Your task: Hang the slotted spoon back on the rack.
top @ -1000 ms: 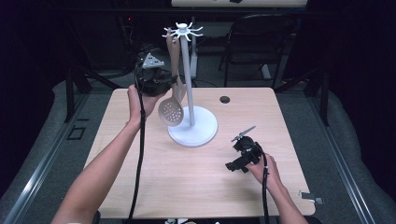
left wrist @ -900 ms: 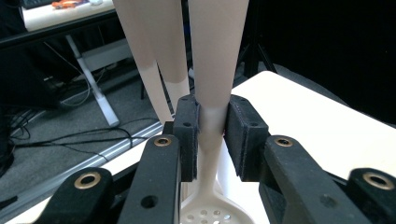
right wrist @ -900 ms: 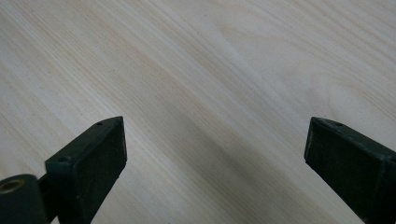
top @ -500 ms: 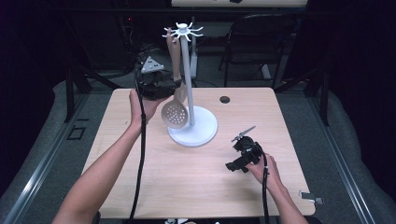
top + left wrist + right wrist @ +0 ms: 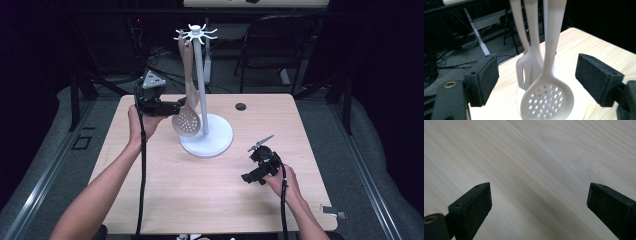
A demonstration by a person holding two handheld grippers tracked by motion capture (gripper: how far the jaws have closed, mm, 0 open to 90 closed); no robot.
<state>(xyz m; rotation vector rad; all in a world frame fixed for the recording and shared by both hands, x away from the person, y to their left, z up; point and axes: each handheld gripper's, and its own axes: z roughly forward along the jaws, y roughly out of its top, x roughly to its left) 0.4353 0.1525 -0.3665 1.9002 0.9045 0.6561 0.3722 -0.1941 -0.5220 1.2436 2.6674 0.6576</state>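
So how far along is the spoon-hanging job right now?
Done, it seems: the perforated spoon hangs from the white rack, beside a slotted spatula. In hand: the left gripper has just been opening, its pads clear of the spoon that hangs between them. Left: drawing that gripper away. The right gripper rests open over the bare table.

Bright tabletop, dark surroundings, soft focus.

Cream skimmer [image 5: 548, 98] dotted with small holes, white stand [image 5: 206, 141], pale wood-grain tabletop [image 5: 200, 195], black gripper [image 5: 175, 107] with grey plate
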